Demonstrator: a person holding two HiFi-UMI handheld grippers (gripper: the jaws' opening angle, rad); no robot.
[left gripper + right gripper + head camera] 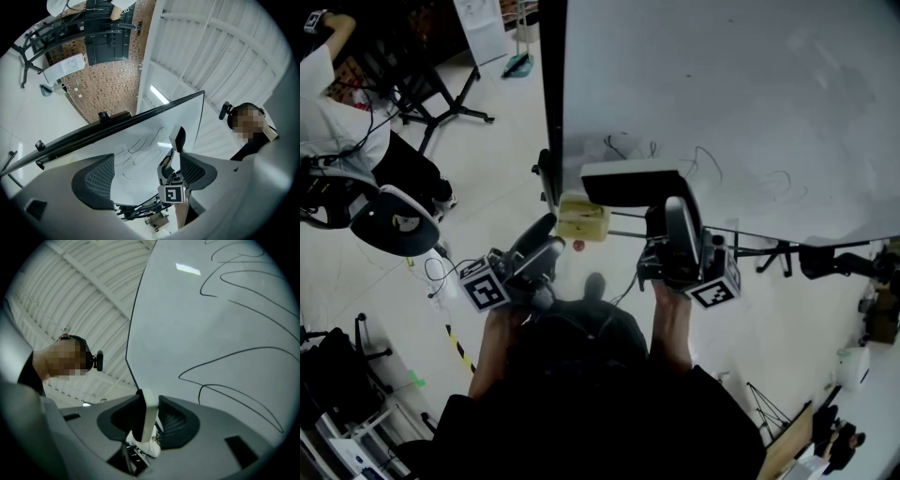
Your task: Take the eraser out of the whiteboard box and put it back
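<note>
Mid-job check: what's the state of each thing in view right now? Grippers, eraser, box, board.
Grey left gripper: open, nothing between its jaws.
Grey right gripper: shut on the eraser.
Flat white-and-black eraser: out of the box, held in front of the whiteboard.
Pale yellow whiteboard box: at the board's lower left edge, eraser not in it.
Large white whiteboard: upright, black scribbles on it.

This looks like a big hall used as a lab or workshop. It has a ribbed metal roof (225,47) on beams, a brick wall (108,79) and a pale floor (497,159) with loose cables (439,274). There is also a black stand (441,98) and a large scribbled whiteboard (731,103).
</note>
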